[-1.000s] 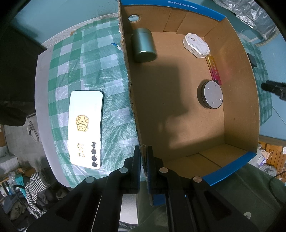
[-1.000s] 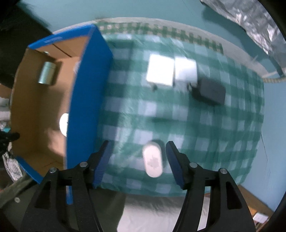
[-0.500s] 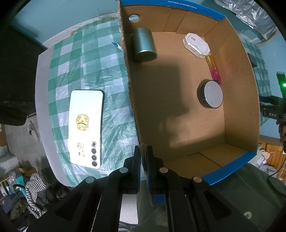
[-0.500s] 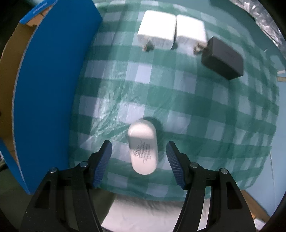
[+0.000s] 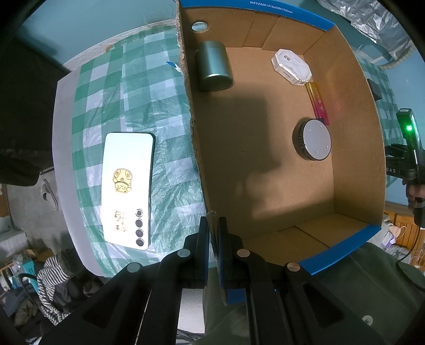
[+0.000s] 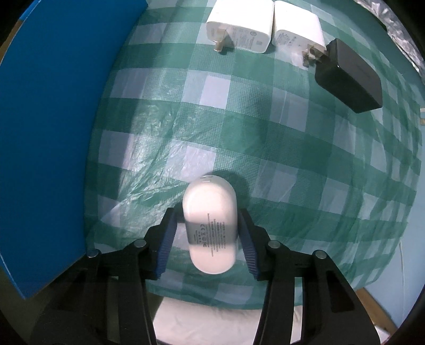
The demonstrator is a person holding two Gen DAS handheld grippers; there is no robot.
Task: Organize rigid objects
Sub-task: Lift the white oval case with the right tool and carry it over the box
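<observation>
A white pill-shaped charger case [image 6: 209, 225] lies on the green checked cloth [image 6: 239, 119] near the table's front edge. My right gripper [image 6: 207, 213] points down over it, jaws closing, one blue pad on each long side with a thin gap still showing. My left gripper [image 5: 213, 221] is shut on the left wall of the open cardboard box [image 5: 195, 148]. Inside the box are a green tin [image 5: 213, 70], a white octagonal case [image 5: 290, 66], a pink-yellow bar [image 5: 317, 102] and a round silver disc [image 5: 313, 139].
A white phone [image 5: 127, 185] lies face down on the cloth left of the box. Two white plug chargers [image 6: 241, 25] [image 6: 297, 29] and a black adapter [image 6: 350, 77] sit at the far side. The box's blue outer wall [image 6: 47, 132] stands close on the left.
My right gripper has come down over the white case and its jaws have narrowed around it. The left gripper and the box have not moved.
</observation>
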